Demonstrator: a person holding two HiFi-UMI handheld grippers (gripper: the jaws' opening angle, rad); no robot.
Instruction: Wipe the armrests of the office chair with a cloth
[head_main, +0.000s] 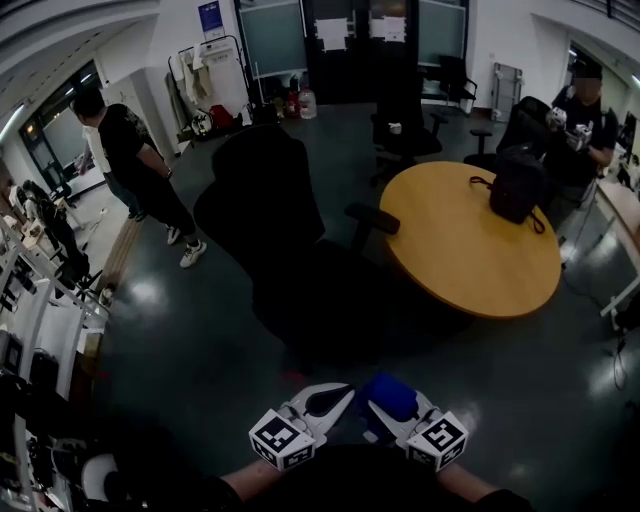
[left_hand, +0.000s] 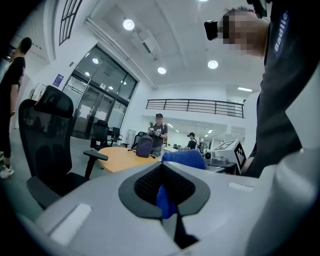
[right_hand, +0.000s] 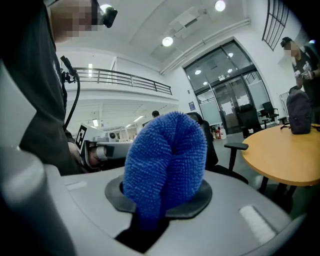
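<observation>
The black office chair (head_main: 270, 215) stands on the floor ahead of me, with one armrest (head_main: 372, 218) on its right side. Both grippers are held low, close to my body and well short of the chair. My right gripper (head_main: 392, 408) is shut on a folded blue cloth (right_hand: 167, 160), which bulges out of its jaws. My left gripper (head_main: 328, 402) sits just beside it with jaws together; a small blue scrap (left_hand: 165, 201) shows between its pads. In the left gripper view the chair (left_hand: 47, 135) and its armrest (left_hand: 96, 155) stand at the left.
A round wooden table (head_main: 470, 255) with a dark backpack (head_main: 517, 185) stands right of the chair. One person (head_main: 140, 165) stands at the far left, another (head_main: 582, 115) beyond the table. More chairs (head_main: 405, 125) are at the back, and shelves (head_main: 30, 300) line the left.
</observation>
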